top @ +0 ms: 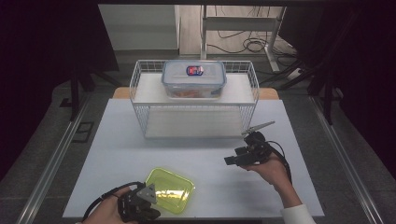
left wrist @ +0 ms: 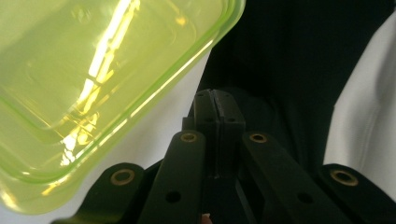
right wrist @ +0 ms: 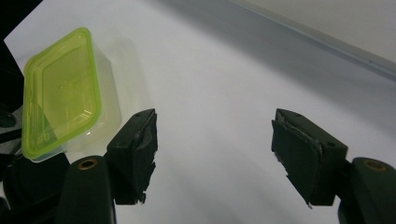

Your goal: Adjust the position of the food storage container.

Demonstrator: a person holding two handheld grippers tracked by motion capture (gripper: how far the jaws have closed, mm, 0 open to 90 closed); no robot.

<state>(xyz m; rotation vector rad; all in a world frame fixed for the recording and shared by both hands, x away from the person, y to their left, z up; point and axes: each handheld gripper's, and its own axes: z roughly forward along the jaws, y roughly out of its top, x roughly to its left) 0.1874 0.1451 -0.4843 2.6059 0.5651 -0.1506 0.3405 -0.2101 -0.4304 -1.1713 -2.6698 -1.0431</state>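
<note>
From above, a clear plastic box with a bright yellow-green lid [top: 169, 190] sits on the white table [top: 196, 163], near its front edge. The left gripper [top: 140, 205] is just left of the box, at its corner. The right gripper [top: 240, 157] hangs to the right of the box, well apart from it. Behind the box stands a white wire rack [top: 194, 100] with a clear tub with a blue rim [top: 194, 79] on top.

In the left gripper view, the two black jaws are pressed together with nothing between them, and the box [left wrist: 98, 88] is close on their left.

In the right gripper view, the jaws stand wide apart over bare table [right wrist: 224, 93]. The box [right wrist: 65, 93] lies far off on the left.
</note>
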